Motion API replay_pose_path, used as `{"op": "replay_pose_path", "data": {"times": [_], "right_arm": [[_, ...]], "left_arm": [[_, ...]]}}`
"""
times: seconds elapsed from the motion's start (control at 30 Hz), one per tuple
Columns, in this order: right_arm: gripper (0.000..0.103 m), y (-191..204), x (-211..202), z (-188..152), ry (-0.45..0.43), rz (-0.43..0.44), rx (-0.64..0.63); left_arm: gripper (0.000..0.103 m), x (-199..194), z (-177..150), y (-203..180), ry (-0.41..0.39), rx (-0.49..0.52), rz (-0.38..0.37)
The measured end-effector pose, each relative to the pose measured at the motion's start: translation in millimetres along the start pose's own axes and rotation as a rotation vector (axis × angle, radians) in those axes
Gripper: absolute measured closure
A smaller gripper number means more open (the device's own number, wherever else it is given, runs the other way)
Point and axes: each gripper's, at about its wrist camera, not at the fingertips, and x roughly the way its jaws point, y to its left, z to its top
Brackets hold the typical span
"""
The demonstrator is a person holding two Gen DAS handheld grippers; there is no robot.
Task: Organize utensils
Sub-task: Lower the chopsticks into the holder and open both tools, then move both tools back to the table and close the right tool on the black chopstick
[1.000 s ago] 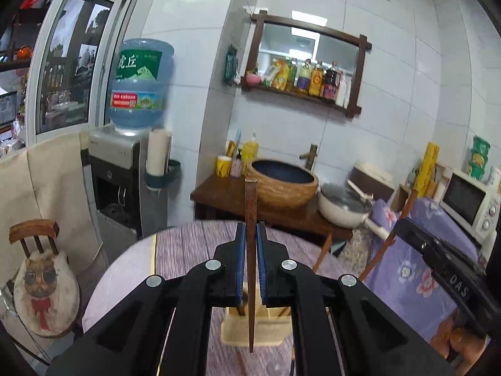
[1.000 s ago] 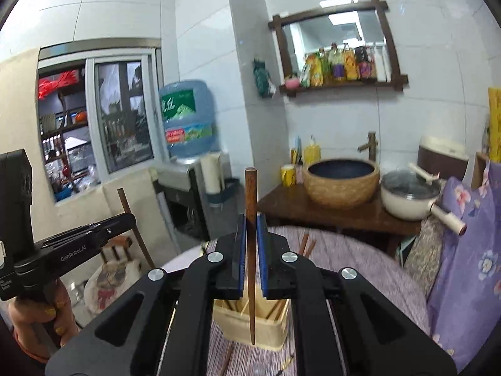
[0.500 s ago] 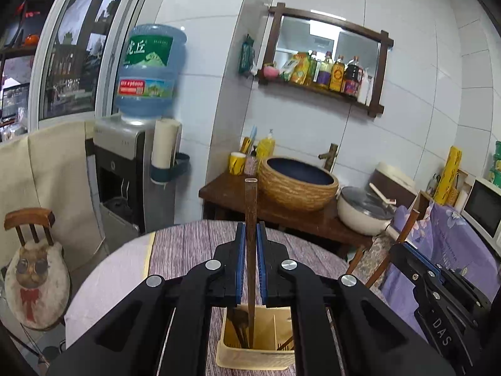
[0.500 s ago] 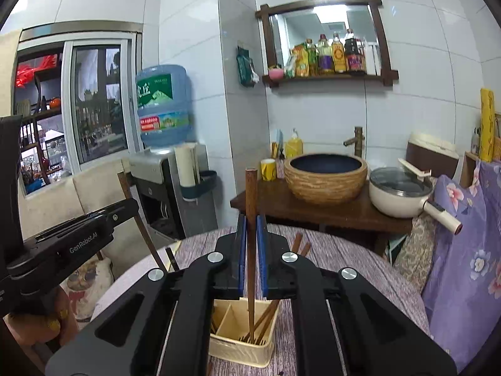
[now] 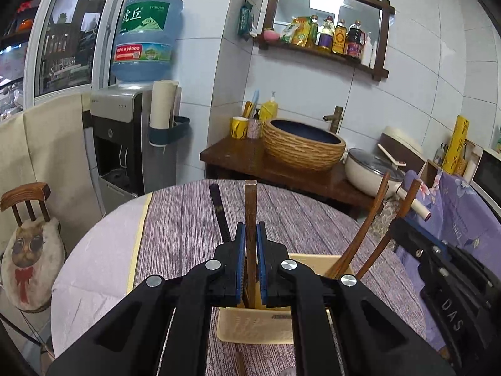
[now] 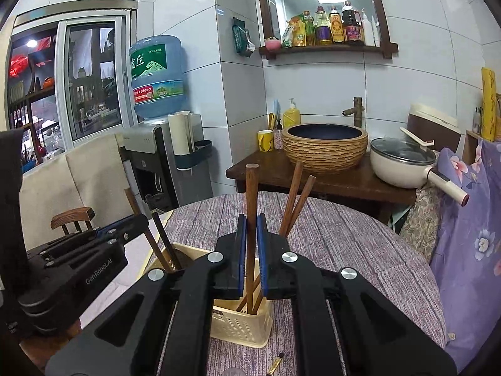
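Purple tablecloth (image 6: 344,235): cream holder (image 6: 241,326) w/ chopsticks (image 6: 296,197), both tools gripping one each.

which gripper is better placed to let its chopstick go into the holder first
Right, marginally: the right gripper has its chopstick tip visibly down inside the yellow holder; the left gripper hides its tip.

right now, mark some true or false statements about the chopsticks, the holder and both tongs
1. The left tongs clamp a brown wooden chopstick. True.
2. The right tongs are empty. False: they grip a brown wooden chopstick too.
3. The cream plastic utensil holder stands on the purple wood-grain tablecloth. True.
4. The holder has no chopsticks in it. False: several lean inside.
5. A blue water bottle lies on the table. False: it sits on a dispenser.
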Motion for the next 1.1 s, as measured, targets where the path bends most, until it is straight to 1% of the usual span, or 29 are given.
{"op": "replay_pose_path", "data": {"times": [0.1,0.17,0.2,0.27,0.3,0.33,0.4,0.43,0.47,0.5,0.53,0.57,0.63,0.73,0.8,0.87,1.03,1.1], "right_arm": [[0.095,0,-3,0,-0.009,0.013,-0.006],[0.095,0,-7,0,-0.023,0.025,-0.013],[0.093,-1,-10,-1,-0.029,0.027,-0.016],[0.08,-3,-20,-3,-0.048,0.026,-0.009],[0.061,-4,-26,-5,-0.063,0.029,-0.003],[0.046,-5,-36,-7,-0.088,0.03,0.001],[0.043,-3,-51,-12,-0.117,0.025,-0.018],[0.038,-2,-60,-16,-0.125,0.023,-0.034],[0.034,-1,-67,-20,-0.131,0.024,-0.044],[0.026,0,-72,-24,-0.135,0.027,-0.049],[0.02,0,-79,-31,-0.137,0.033,-0.056],[0.019,1,-83,-36,-0.133,0.037,-0.061],[0.015,2,-89,-53,-0.106,0.04,-0.077],[0.014,-1,-91,-80,-0.059,0.022,-0.075],[0.014,-5,-91,-95,-0.038,-0.007,-0.074],[0.014,-11,-89,-111,-0.006,-0.043,-0.065],[0.014,-39,-83,-144,0.072,-0.089,0.04],[0.014,-46,-80,-154,0.11,-0.101,0.06]], "left_arm": [[0.095,0,-2,0,0.001,0.0,-0.004],[0.095,-5,-1,1,-0.004,-0.006,-0.022],[0.094,-8,-2,1,-0.008,-0.006,-0.027],[0.09,-16,-3,1,-0.026,0.002,-0.028],[0.077,-23,-4,1,-0.038,0.009,-0.027],[0.055,-30,-6,2,-0.055,0.013,-0.029],[0.035,-47,-12,5,-0.105,0.015,-0.031],[0.03,-56,-17,7,-0.127,0.019,-0.031],[0.027,-63,-22,9,-0.135,0.026,-0.037],[0.019,-66,-26,10,-0.134,0.031,-0.048],[0.011,-71,-32,11,-0.132,0.037,-0.064],[0.008,-75,-39,11,-0.132,0.042,-0.076],[0.006,-83,-55,12,-0.144,0.057,-0.072],[0.006,-88,-80,12,-0.14,0.097,-0.052],[0.006,-84,-95,15,-0.097,0.113,-0.036],[0.006,-83,-107,23,-0.06,0.107,-0.03],[0.006,-75,-135,43,0.017,0.097,0.066],[0.006,-72,-146,47,0.052,0.096,0.077]]}}
